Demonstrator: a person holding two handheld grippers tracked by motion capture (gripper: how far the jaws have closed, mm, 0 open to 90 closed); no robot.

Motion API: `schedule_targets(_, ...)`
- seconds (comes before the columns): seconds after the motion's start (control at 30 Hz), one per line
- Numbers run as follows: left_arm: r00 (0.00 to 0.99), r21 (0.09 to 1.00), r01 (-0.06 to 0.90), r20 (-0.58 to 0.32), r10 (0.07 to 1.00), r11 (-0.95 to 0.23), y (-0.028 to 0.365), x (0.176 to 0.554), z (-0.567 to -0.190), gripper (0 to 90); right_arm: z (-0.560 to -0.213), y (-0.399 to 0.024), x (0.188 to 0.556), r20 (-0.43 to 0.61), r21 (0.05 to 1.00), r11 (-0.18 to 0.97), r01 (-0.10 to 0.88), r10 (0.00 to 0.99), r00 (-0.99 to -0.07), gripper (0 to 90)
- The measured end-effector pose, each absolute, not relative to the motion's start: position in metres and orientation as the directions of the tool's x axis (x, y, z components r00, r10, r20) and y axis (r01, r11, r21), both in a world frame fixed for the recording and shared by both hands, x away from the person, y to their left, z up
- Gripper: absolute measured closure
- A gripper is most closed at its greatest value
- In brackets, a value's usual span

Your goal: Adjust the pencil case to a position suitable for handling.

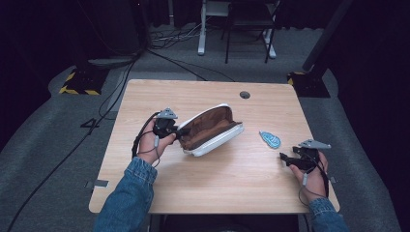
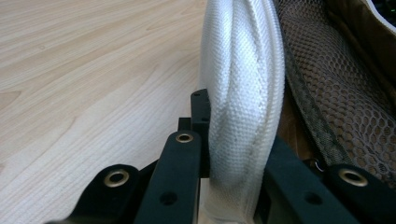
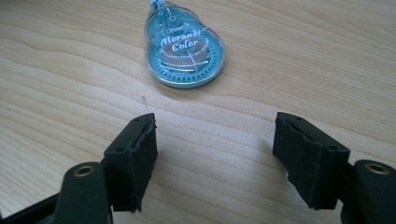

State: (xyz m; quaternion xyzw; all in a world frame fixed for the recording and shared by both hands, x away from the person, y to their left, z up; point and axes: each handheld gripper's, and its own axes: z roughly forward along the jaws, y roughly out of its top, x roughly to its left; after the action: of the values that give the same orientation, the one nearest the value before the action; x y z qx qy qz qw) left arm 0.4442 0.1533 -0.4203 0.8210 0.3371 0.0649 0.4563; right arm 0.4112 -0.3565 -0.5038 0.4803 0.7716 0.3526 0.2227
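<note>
A white pouch (image 1: 211, 129) with a brown lining lies open at the middle of the wooden table (image 1: 212, 183). My left gripper (image 1: 181, 131) is shut on the pouch's left end; in the left gripper view the white woven edge (image 2: 240, 107) is pinched between the black jaws, with brown mesh (image 2: 345, 107) to its right. A teal correction tape dispenser (image 1: 270, 139) (image 3: 184, 51) lies flat on the table to the right of the pouch. My right gripper (image 1: 284, 158) (image 3: 215, 161) rests low near the table's right edge, open, with the dispenser a short way ahead of its fingertips.
A round cable hole (image 1: 244, 94) sits near the table's far edge. Beyond the table are grey floor (image 1: 48, 125), cables, a white desk leg (image 1: 201, 34) and a black stand base with yellow stripes (image 1: 77, 82).
</note>
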Motion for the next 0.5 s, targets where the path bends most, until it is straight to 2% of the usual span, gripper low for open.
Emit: schedule_targets(0.5,0.815,0.806,0.455,-0.204,0.543,-0.38,0.141,0.42,-0.409,86.2,-0.504,-0.356,0.411,-0.005,0.758,0.29,0.584,0.898,-0.44,30.8)
